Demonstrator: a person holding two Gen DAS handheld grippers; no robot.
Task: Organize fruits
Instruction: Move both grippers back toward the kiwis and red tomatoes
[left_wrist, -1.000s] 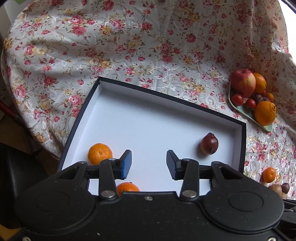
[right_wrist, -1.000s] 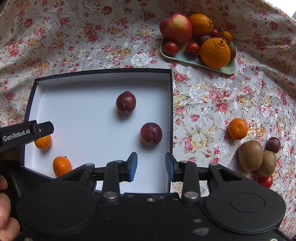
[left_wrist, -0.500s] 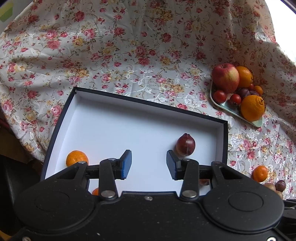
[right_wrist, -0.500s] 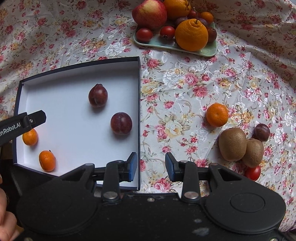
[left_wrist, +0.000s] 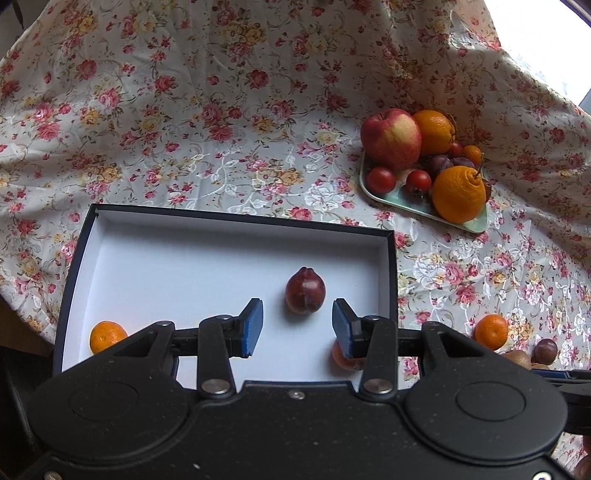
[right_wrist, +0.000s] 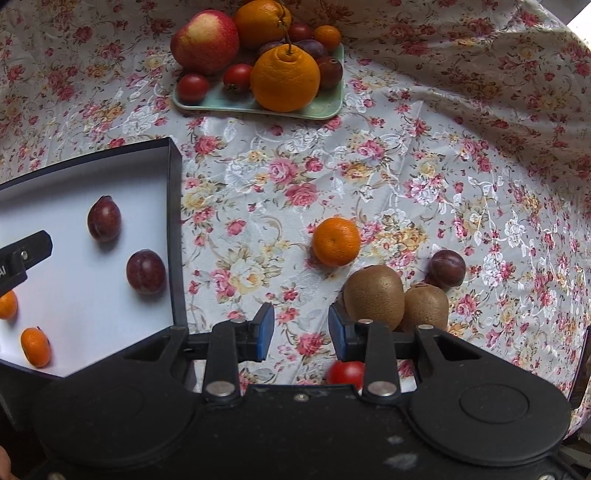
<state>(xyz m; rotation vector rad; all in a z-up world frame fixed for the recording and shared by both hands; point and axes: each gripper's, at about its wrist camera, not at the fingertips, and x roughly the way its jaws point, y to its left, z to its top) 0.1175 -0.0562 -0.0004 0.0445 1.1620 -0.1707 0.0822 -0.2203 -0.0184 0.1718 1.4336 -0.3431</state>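
The right gripper (right_wrist: 301, 330), jaws closing on nothing, hangs over the glossy floral tablecloth (right_wrist: 424, 155). Just beyond its fingers lie two fuzzy brown kiwis (right_wrist: 375, 295), a cherry tomato (right_wrist: 345, 372), a dimpled mandarin (right_wrist: 336, 241) and a dark plum (right_wrist: 447, 267). The left gripper (left_wrist: 297, 326) stands open and empty above the shallow white-lined box (left_wrist: 391, 266), where a smooth purple plum (left_wrist: 305, 290) rests. Farther off, a pale green tray (right_wrist: 321, 107) carries an apple (right_wrist: 205, 40), oranges and tomatoes.
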